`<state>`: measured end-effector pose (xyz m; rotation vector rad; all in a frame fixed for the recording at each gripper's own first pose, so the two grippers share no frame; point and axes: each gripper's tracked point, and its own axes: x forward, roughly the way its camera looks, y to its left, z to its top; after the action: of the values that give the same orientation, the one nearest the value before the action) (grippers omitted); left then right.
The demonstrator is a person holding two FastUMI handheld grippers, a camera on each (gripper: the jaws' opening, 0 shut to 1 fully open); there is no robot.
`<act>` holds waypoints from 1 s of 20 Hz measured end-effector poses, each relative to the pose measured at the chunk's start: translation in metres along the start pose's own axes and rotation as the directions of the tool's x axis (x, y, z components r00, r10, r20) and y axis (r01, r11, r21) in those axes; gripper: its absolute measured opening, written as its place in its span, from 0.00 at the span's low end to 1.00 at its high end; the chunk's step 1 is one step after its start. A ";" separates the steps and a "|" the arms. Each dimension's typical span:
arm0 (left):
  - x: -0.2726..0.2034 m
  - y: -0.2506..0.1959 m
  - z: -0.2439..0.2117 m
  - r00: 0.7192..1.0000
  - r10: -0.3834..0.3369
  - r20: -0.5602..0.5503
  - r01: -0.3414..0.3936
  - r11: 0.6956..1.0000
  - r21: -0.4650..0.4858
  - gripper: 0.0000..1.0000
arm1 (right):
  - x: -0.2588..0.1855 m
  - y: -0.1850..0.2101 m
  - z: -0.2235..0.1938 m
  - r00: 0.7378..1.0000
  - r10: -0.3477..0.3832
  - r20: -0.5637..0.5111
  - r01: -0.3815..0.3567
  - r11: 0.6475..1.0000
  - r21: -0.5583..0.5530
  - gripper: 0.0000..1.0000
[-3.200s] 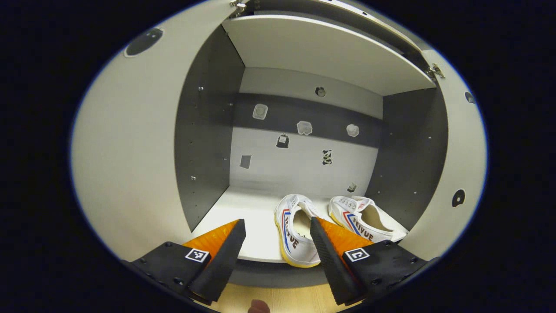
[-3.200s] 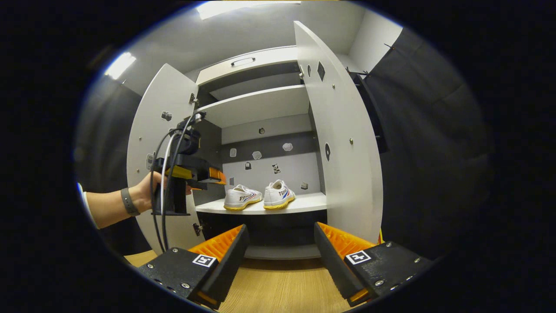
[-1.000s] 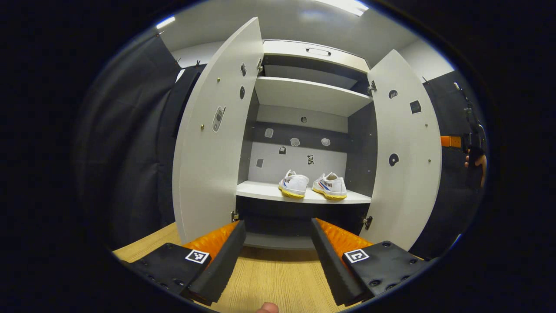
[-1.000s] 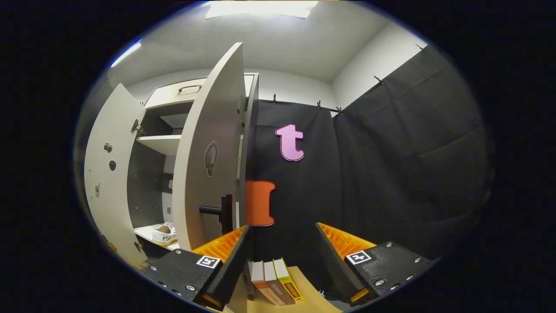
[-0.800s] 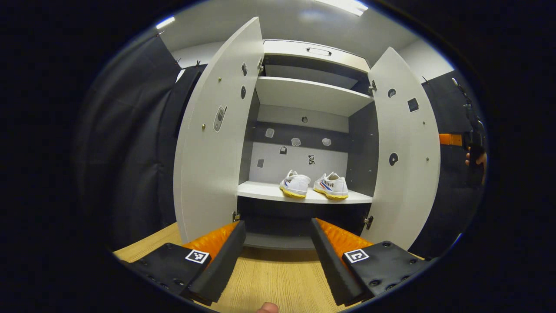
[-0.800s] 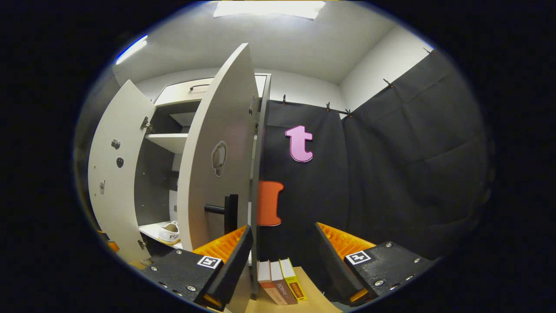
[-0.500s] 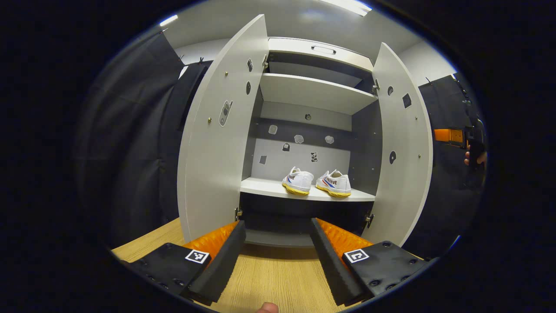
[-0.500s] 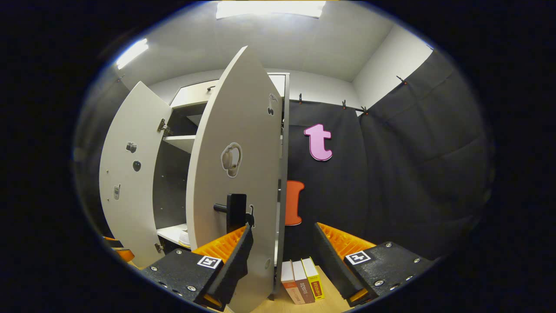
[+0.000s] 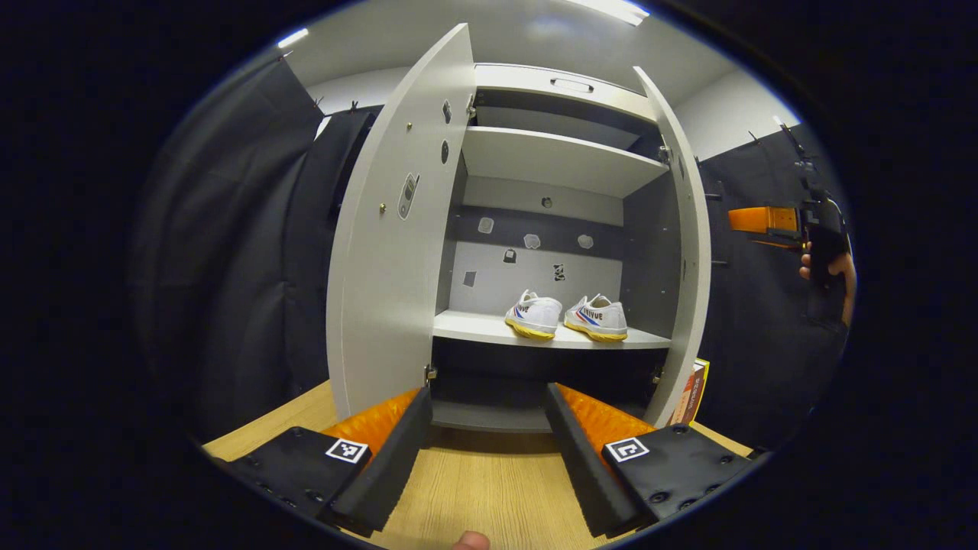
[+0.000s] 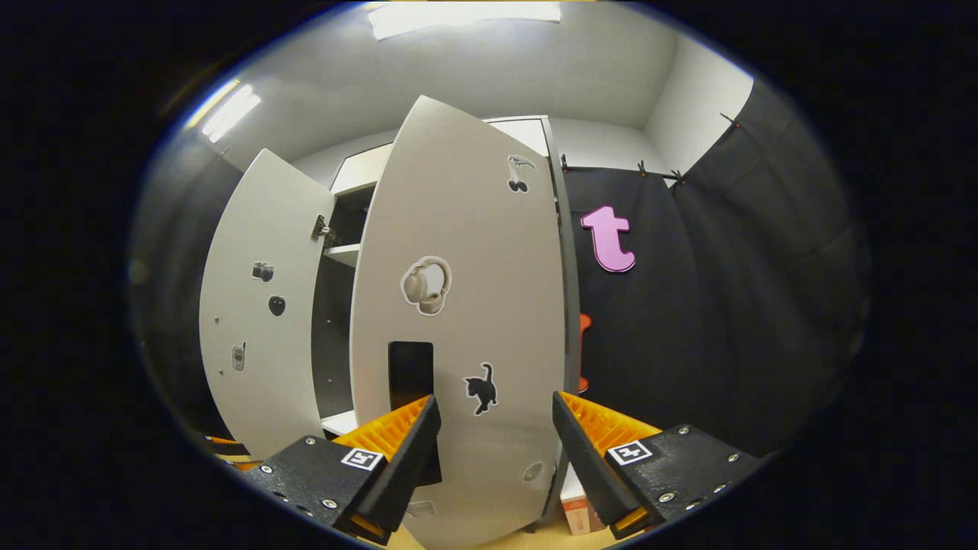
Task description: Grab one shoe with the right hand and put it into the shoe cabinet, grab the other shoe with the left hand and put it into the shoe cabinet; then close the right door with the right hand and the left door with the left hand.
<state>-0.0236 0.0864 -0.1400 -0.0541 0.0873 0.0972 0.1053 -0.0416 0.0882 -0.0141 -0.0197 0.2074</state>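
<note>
Cabinet ahead, both shoes on its shelf. Right door has swung about halfway shut since a second ago; right gripper spread, empty, facing it. Left gripper spread; left door next.

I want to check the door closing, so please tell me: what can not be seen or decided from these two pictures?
- Right gripper view: the right door hides the shelf and the shoes.
- Right gripper view: whether the right gripper touches the door or its dark handle cannot be told.
- Left gripper view: the books are mostly hidden behind the door's edge.
- Left gripper view: the stickers on the back panel are too small to identify.
</note>
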 end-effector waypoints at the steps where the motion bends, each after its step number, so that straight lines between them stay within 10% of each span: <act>1: 0.000 0.001 0.000 1.000 0.004 0.003 -0.004 1.000 0.001 0.97 | 0.004 0.006 0.000 1.000 0.014 0.004 -0.014 1.000 0.002 0.92; 20: 0.005 0.019 0.003 0.999 0.040 0.018 -0.040 0.999 0.017 0.97 | 0.081 0.048 -0.033 0.998 0.061 -0.033 -0.060 0.998 0.021 0.92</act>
<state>-0.0198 0.1058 -0.1384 -0.0345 0.0715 0.1368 0.1750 0.0215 0.0559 0.0018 0.0161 0.2680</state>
